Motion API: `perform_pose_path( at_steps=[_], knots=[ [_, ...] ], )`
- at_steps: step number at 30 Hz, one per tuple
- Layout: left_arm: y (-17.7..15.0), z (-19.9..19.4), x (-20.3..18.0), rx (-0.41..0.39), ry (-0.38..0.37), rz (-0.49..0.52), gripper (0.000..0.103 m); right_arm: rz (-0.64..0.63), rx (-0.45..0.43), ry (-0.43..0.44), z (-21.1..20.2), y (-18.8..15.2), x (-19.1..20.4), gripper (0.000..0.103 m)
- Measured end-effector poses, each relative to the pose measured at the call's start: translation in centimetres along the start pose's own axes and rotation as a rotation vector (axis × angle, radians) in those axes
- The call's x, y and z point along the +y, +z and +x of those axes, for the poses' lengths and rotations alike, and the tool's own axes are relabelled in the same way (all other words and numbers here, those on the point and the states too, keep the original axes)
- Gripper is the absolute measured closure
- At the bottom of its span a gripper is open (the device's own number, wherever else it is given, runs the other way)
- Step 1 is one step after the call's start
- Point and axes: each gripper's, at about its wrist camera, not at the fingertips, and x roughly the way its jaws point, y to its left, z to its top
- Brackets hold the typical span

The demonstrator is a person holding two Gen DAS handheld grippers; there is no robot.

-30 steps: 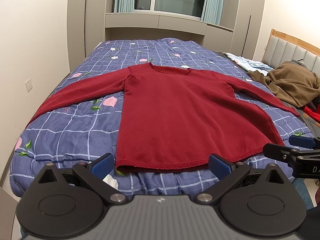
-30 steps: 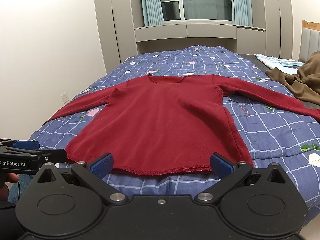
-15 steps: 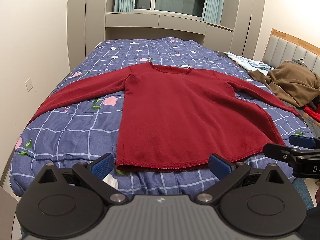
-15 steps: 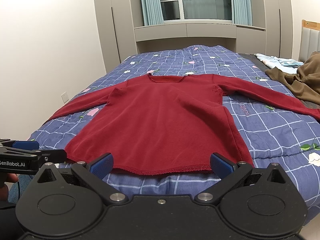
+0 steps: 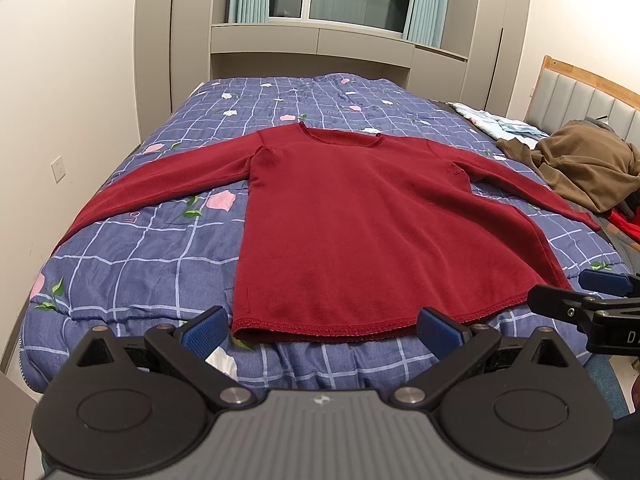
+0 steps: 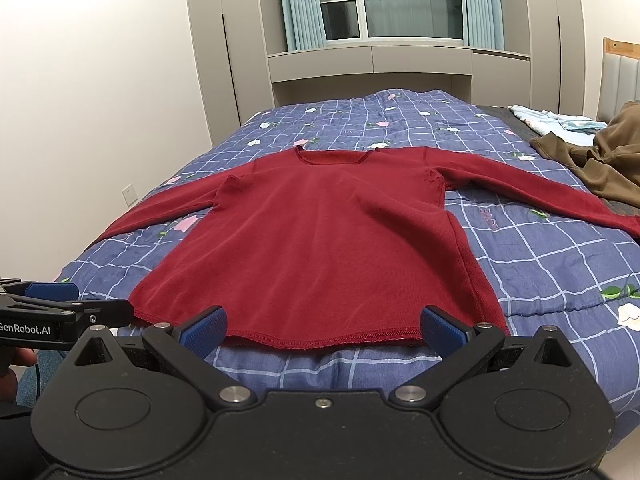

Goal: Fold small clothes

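Note:
A dark red long-sleeved sweater (image 5: 360,216) (image 6: 320,232) lies flat on the bed, both sleeves spread out sideways, hem toward me. My left gripper (image 5: 322,326) hovers open just in front of the hem near its left corner, holding nothing. My right gripper (image 6: 322,326) is open too, level with the hem's middle and right part, also holding nothing. The right gripper's fingers (image 5: 560,304) show at the right edge of the left wrist view. The left gripper's fingers (image 6: 72,308) show at the left edge of the right wrist view.
The bed carries a blue checked quilt (image 5: 160,248) (image 6: 540,248) with flower prints. A brown garment (image 5: 584,168) (image 6: 608,160) and light blue cloth (image 5: 504,124) are heaped at the right by the headboard. A wall (image 5: 60,100) stands left of the bed, cabinets and a window behind.

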Motion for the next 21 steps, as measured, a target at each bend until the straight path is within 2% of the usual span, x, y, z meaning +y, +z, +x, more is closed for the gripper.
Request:
perform_pose_path(
  at_steps=[11, 21],
  knots=[
    [-0.5, 0.3, 0.4, 0.026, 0.015, -0.004, 0.0, 0.013, 0.011, 0.006, 0.4, -0.6, 0.0, 0.0],
    [0.3, 1.7, 0.7, 0.105, 0.059, -0.044, 0.0, 0.066, 0.046, 0.018, 1.3, -0.3, -1.1, 0.0]
  ],
)
